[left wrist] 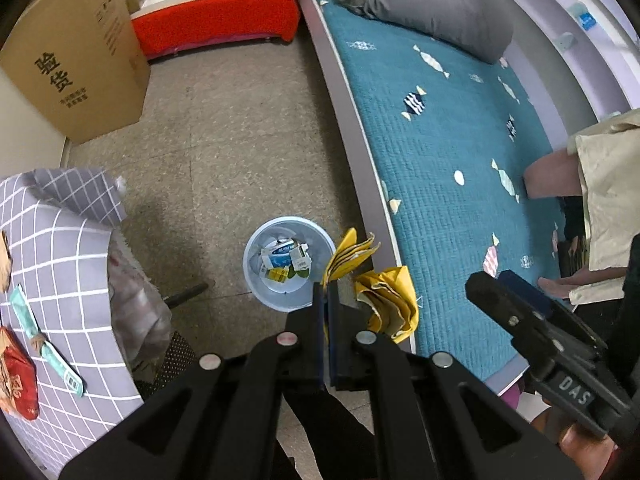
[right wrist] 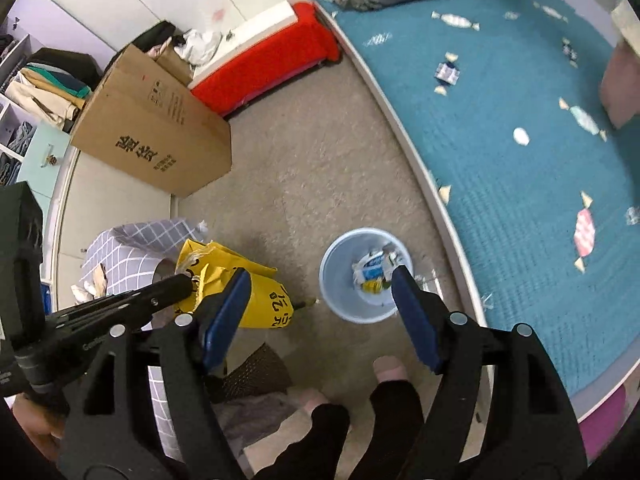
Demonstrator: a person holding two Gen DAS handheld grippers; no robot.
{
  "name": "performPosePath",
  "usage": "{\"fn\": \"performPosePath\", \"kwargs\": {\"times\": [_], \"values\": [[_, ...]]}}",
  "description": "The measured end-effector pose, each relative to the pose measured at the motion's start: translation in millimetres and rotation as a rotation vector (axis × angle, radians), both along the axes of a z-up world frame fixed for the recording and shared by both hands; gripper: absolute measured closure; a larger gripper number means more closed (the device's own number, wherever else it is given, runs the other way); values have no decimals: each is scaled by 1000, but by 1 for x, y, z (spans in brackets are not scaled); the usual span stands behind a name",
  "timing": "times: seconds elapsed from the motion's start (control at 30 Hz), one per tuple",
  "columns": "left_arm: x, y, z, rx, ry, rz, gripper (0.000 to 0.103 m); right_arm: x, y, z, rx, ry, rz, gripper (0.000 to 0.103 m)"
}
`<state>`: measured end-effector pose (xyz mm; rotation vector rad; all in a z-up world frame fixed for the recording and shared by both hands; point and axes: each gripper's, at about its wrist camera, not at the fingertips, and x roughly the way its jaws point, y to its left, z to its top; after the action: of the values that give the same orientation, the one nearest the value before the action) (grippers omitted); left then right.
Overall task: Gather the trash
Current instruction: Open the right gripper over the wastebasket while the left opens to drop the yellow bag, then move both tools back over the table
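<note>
My left gripper [left wrist: 327, 292] is clenched on a crumpled yellow wrapper [left wrist: 380, 296], held above the floor just at 3 o'clock of the pale blue trash bin [left wrist: 256, 276]. My right gripper [right wrist: 320, 300] hangs released over the same bin [right wrist: 340, 280], which holds cartons.

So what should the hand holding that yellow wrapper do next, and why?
Probably shift the left gripper a little leftward over the blue bin, then open it. It is shut on the yellow wrapper, which hangs beside the bin's rim, not yet above the opening.
</note>
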<state>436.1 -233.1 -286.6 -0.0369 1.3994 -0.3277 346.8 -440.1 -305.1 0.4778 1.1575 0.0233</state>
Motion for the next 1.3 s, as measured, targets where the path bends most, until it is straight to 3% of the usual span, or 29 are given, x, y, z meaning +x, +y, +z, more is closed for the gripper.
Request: {"fn": "performPosePath", "kwargs": {"times": [0.13, 0.17, 0.2, 0.23, 0.47, 0.6, 1.0, 1.3], "values": [[4, -12, 8, -17, -23, -15, 94, -6, -10, 8, -19, -28, -30, 30], [4, -14, 9, -20, -24, -13, 74, -8, -13, 8, -22, -33, -38, 29], [3, -16, 11, -14, -30, -8, 45, -9, -15, 9, -24, -34, -45, 29], [2, -17, 13, -5, -46, -2, 37, -10, -17, 8, -20, -31, -51, 29], [-10, -2, 19, 1, -50, 37, 36, -12, -9, 6, -4, -17, -29, 29], [-21, 28, 32, 16, -67, 99, 35, -8, 15, 9, 11, -21, 35, 29], [-78, 186, 101, 33, -234, 347, 29, -6, 182, 54, -1, -123, 362, 29], [-136, 325, 108, -4, -261, 430, 29, -43, 312, 67, -20, -135, 420, 29]]}}
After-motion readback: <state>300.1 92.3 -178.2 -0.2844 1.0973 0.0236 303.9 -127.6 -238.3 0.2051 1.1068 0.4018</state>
